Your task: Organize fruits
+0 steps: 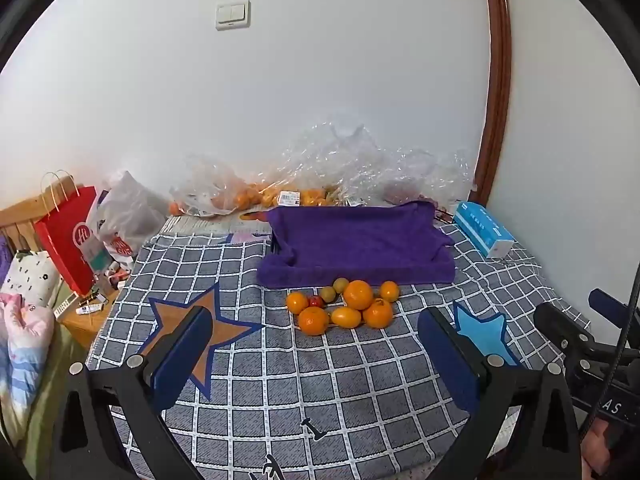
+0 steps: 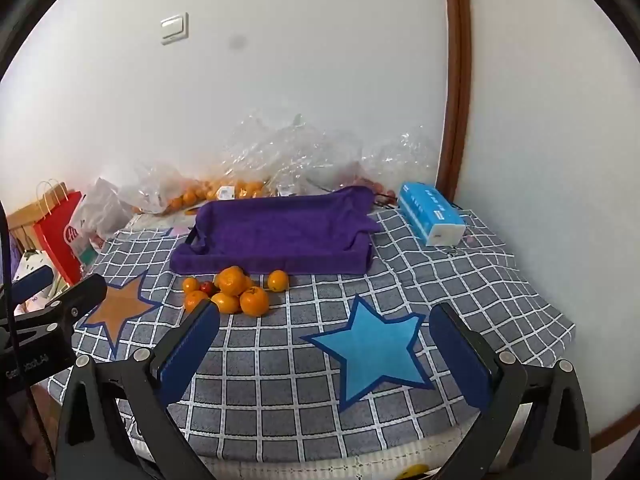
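A cluster of loose fruit [image 1: 344,307] lies on the checked cloth just in front of a tray lined with a purple towel [image 1: 356,240]: several oranges, two small green fruits [image 1: 334,289] and one small red fruit [image 1: 316,301]. The same cluster [image 2: 232,290] and tray [image 2: 280,232] show in the right wrist view. My left gripper [image 1: 316,344] is open and empty, a short way in front of the fruit. My right gripper [image 2: 326,340] is open and empty, to the right of the fruit, over a blue star patch.
Clear plastic bags with more oranges [image 1: 256,196] lie against the wall behind the tray. A blue tissue pack [image 1: 482,232] sits at the back right. A red paper bag [image 1: 68,240] and clutter stand left of the cloth's edge.
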A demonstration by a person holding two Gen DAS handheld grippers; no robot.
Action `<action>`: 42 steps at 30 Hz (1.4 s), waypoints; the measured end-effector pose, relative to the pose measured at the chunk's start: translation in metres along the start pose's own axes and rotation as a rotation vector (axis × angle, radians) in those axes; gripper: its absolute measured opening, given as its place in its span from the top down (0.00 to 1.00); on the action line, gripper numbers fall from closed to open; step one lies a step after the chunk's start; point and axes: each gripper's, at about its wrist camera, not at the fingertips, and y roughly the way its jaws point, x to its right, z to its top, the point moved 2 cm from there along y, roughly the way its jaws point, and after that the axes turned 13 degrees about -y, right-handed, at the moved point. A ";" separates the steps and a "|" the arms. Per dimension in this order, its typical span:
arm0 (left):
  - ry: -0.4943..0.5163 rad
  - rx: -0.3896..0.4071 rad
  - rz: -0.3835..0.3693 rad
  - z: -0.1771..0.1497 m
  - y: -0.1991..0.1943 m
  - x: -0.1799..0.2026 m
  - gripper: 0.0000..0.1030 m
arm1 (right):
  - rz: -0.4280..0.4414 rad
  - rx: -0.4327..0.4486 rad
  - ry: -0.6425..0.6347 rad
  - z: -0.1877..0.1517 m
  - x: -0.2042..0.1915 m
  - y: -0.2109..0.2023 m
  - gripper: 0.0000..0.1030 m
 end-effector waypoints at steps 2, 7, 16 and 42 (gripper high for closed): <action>-0.009 -0.006 -0.008 0.000 0.001 0.000 0.00 | -0.001 0.001 0.002 -0.001 0.002 0.000 0.00; -0.019 -0.006 -0.017 0.002 -0.005 0.003 0.00 | -0.003 -0.011 0.006 -0.002 0.004 -0.005 0.00; -0.034 -0.005 -0.017 0.002 -0.008 -0.002 0.00 | -0.003 -0.022 0.020 -0.003 0.006 -0.005 0.00; -0.039 0.002 -0.014 0.004 -0.011 -0.001 0.00 | 0.003 -0.015 0.023 -0.005 0.004 -0.006 0.00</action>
